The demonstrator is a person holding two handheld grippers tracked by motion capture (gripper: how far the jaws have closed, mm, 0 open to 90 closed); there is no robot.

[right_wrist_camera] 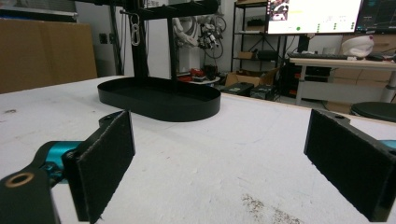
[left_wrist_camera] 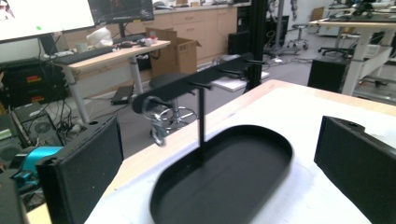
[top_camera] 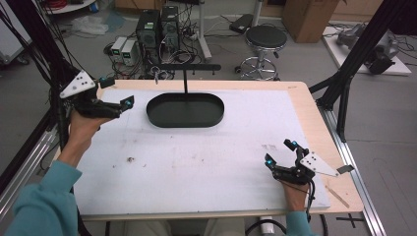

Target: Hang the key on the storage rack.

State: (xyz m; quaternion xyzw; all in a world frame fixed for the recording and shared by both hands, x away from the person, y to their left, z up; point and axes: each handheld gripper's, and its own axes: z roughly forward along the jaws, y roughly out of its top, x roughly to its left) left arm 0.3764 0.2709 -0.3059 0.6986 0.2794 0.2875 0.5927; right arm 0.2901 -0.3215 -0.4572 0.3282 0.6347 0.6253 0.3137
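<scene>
Hovering at the far left corner of the desk (top_camera: 196,162), the left gripper (top_camera: 118,96) is raised above the white mat, its jaws spread apart with nothing between them. It points toward the black oval tray (top_camera: 186,120), which sits on the mat at the far middle of the desk, near that gripper but not touching it. In the left gripper view the tray (left_wrist_camera: 224,186) lies just ahead between the two black pads, and a thin post (left_wrist_camera: 201,126) rises from its far side to a horizontal bar (left_wrist_camera: 196,81). A metal carabiner (left_wrist_camera: 158,128) hangs from the left part of that bar, beyond the tray's rim.

The right gripper (top_camera: 281,153) rests low near the front right corner of the desk, well apart from the tray, and its jaws are also spread wide and hold nothing. In the right gripper view the tray (right_wrist_camera: 159,100) stands farther off on the mat, with the carabiner (right_wrist_camera: 135,29) dangling above its left end.

A hand (top_camera: 83,129) in a teal sleeve holds the left gripper, and a grey three-cornered plate tops each gripper. A small dark smudge marks the mat near the left front.
</scene>
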